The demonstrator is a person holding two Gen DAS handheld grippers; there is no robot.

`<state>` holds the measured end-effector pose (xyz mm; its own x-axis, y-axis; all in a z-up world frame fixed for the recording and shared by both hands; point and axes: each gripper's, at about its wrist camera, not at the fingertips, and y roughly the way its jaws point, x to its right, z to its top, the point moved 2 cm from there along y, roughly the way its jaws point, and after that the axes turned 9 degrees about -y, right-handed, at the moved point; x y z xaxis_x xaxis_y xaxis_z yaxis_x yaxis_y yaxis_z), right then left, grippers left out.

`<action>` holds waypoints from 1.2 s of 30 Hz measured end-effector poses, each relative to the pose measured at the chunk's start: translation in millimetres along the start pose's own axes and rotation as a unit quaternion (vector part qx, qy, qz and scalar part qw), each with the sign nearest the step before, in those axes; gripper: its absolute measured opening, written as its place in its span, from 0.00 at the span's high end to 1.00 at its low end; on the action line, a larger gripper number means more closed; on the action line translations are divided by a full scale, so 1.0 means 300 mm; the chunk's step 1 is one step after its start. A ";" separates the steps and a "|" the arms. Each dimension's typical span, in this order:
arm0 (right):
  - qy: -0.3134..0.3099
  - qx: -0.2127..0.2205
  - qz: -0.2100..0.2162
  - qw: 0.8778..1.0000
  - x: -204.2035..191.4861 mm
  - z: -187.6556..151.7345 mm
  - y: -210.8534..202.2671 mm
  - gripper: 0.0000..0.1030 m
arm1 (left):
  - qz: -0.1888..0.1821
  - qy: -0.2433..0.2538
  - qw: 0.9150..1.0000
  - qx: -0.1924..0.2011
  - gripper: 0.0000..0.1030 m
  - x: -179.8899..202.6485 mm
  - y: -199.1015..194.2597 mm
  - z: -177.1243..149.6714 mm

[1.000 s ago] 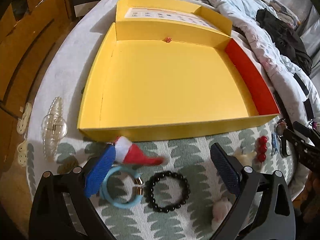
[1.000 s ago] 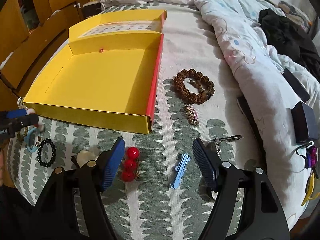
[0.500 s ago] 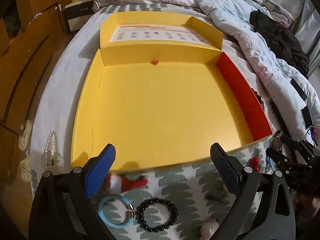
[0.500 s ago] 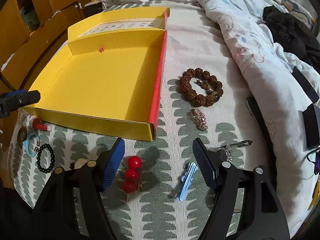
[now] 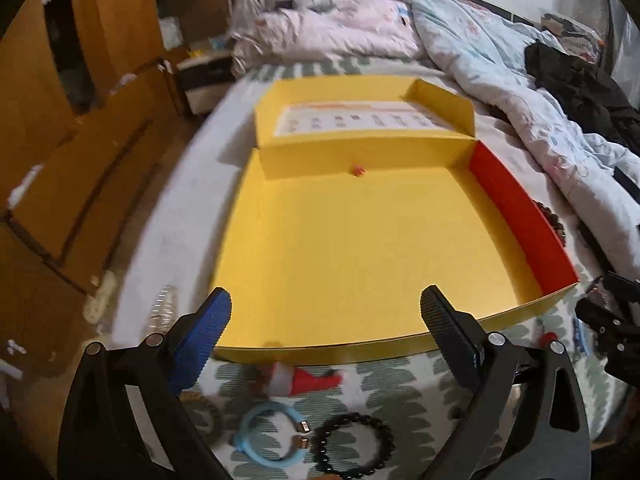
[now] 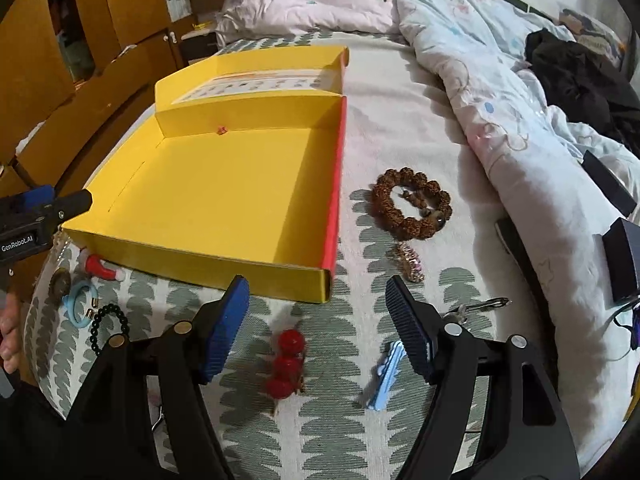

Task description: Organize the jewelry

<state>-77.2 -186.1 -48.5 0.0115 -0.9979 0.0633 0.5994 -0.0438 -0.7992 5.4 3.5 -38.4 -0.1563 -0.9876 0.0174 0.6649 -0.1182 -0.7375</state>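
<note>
An open yellow box (image 5: 360, 248) with a red right wall lies on the patterned bedspread; it also shows in the right wrist view (image 6: 224, 200). My left gripper (image 5: 326, 332) is open and empty above the box's near wall. Below it lie a red Santa-hat clip (image 5: 296, 378), a light blue bracelet (image 5: 272, 440) and a black bead bracelet (image 5: 354, 446). My right gripper (image 6: 318, 328) is open and empty above a red berry clip (image 6: 286, 364) and a blue hair clip (image 6: 384, 376). A brown bead bracelet (image 6: 412, 208) and a small jewelled clip (image 6: 410, 262) lie right of the box.
A crumpled duvet (image 6: 500, 92) and dark clothes (image 6: 580, 76) fill the right side of the bed. A metal key clasp (image 6: 480, 306) lies near the right gripper. Wooden cabinets (image 5: 80, 160) stand along the left. A clear plastic clip (image 5: 164, 308) lies at the bed's left edge.
My left gripper has risen and tilted up, so the box fills less of its view. The Santa-hat clip lies loose on the bedspread. My right gripper has shifted slightly.
</note>
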 end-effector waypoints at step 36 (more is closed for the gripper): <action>-0.057 0.001 -0.018 0.998 -0.122 -0.104 0.026 0.11 | 0.048 -0.048 0.994 0.083 0.06 -0.030 -0.160 -0.086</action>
<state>-98.0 -151.5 -75.8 0.0804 -0.9838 0.1602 0.6023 -0.0801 -0.7943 -43.8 20.7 -20.5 -0.0212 -0.9995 0.0218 0.7858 -0.0301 -0.6177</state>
